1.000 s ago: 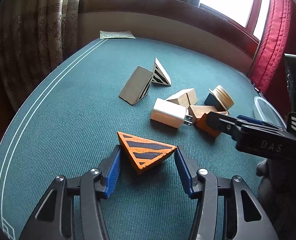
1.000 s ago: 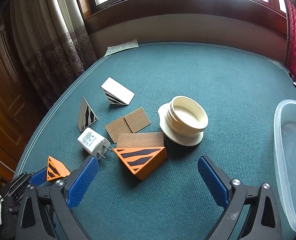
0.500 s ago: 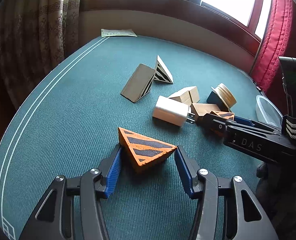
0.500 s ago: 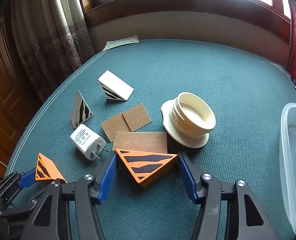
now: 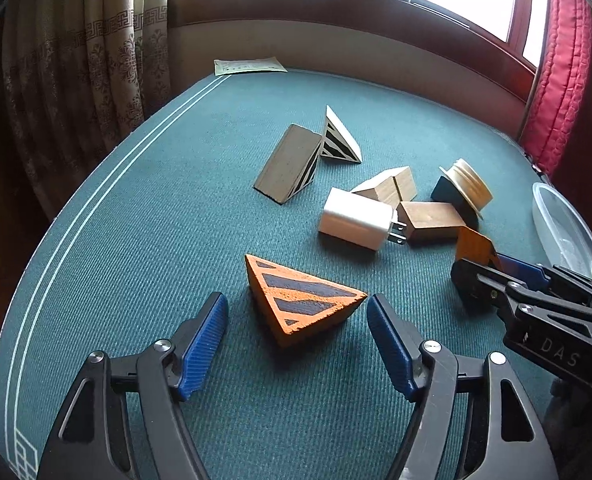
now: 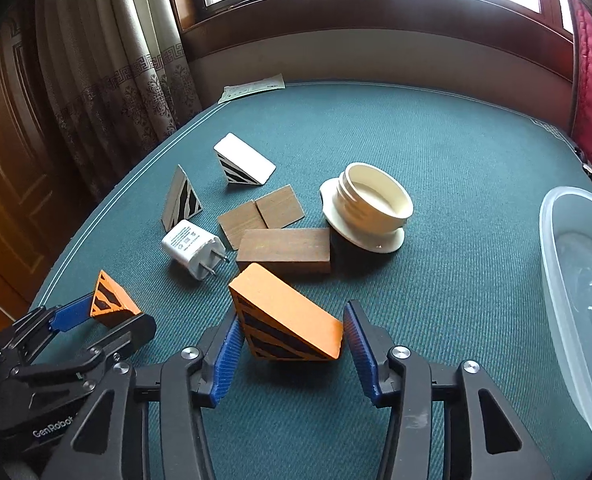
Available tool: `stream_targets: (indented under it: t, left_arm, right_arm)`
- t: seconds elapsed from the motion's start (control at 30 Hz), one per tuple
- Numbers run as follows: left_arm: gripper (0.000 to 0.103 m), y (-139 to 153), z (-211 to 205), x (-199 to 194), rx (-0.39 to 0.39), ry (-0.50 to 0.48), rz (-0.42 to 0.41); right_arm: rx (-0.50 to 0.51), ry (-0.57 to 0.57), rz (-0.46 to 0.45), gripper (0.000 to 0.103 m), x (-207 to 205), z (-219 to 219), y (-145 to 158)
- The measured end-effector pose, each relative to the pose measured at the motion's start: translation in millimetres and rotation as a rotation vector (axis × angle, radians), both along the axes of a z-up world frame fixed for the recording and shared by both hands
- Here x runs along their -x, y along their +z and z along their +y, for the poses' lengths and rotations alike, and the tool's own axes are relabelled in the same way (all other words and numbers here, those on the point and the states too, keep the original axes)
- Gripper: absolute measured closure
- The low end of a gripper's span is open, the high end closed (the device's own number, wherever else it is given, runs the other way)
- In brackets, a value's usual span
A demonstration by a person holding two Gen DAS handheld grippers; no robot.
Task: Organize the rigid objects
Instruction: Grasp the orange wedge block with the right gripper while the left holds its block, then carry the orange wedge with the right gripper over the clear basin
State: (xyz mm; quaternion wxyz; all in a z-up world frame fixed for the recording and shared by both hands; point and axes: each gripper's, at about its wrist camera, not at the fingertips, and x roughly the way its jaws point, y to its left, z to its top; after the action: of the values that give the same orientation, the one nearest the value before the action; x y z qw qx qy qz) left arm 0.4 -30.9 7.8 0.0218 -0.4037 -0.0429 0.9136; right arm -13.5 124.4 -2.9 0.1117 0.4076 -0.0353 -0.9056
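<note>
left lets go, right closes in

left gripper [image 5: 296, 300] has its blue pads well clear on both sides of the striped orange wedge [image 5: 298, 304], and the jaws are opening. a second ago those pads were snug against it. the wedge lies flat on the green table [image 5: 116, 240], stripes up, in the same spot as before.

right gripper [image 6: 291, 316] has changed the other way. a second ago its jaws were spread wide, short of the second orange wedge [image 6: 284, 312]. now they are closing with that wedge between them, and both pads look to be touching its sides. the wedge used to lie with its striped face up. now it is tipped, with the plain orange face up and the stripes towards the camera.

readable writing: "das" in pale letters on the right gripper's body, seen from the left camera, and "genrobot" on the left gripper's body, seen from the right camera. the white charger [image 6: 190, 246] has grey print and the paper slip [image 5: 250, 66] has marks, both too small to read.
</note>
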Motion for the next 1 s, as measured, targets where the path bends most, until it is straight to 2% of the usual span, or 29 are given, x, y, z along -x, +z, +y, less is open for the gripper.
stream_targets:
  t: [0.07, 0.1, 0.17, 0.27, 0.53, 0.63, 0.8, 0.87, 1.0]
  left_arm:
    - [0.047, 0, 1, -1, 0.013, 0.007, 0.004]
    - [0.051, 1, 0, -1, 0.010, 0.011, 0.006]
    - [0.050, 1, -3, -2, -0.004, 0.016, 0.011]
    - [0.051, 4, -7, -5, -0.021, 0.025, 0.027]
    - [0.051, 12, -8, -15, -0.031, 0.025, 0.081]
    - [0.051, 12, -7, -15, -0.030, 0.024, 0.081]
    - [0.051, 11, -7, -14, -0.029, 0.033, 0.077]
    - [0.051, 11, -7, -13, -0.032, 0.035, 0.073]
    - [0.051, 10, -6, -13, -0.030, 0.033, 0.067]
  right_arm:
    - [0.001, 0.009, -0.009, 0.052, -1, -2, -4]
    - [-0.006, 0.011, -0.001, 0.052, -2, -3, -4]
    - [0.002, 0.013, 0.000, 0.051, -3, -2, -4]
    - [0.026, 0.026, -0.004, 0.043, -2, -1, -4]
    - [-0.033, 0.075, -0.002, 0.027, -5, -13, -4]
    - [-0.032, 0.092, -0.007, 0.027, -2, -13, -4]
    - [-0.126, 0.170, -0.015, 0.028, -6, -19, -5]
    - [-0.086, 0.208, -0.028, 0.028, -13, -15, -3]
    - [0.065, 0.272, -0.076, 0.028, -27, -2, 0]
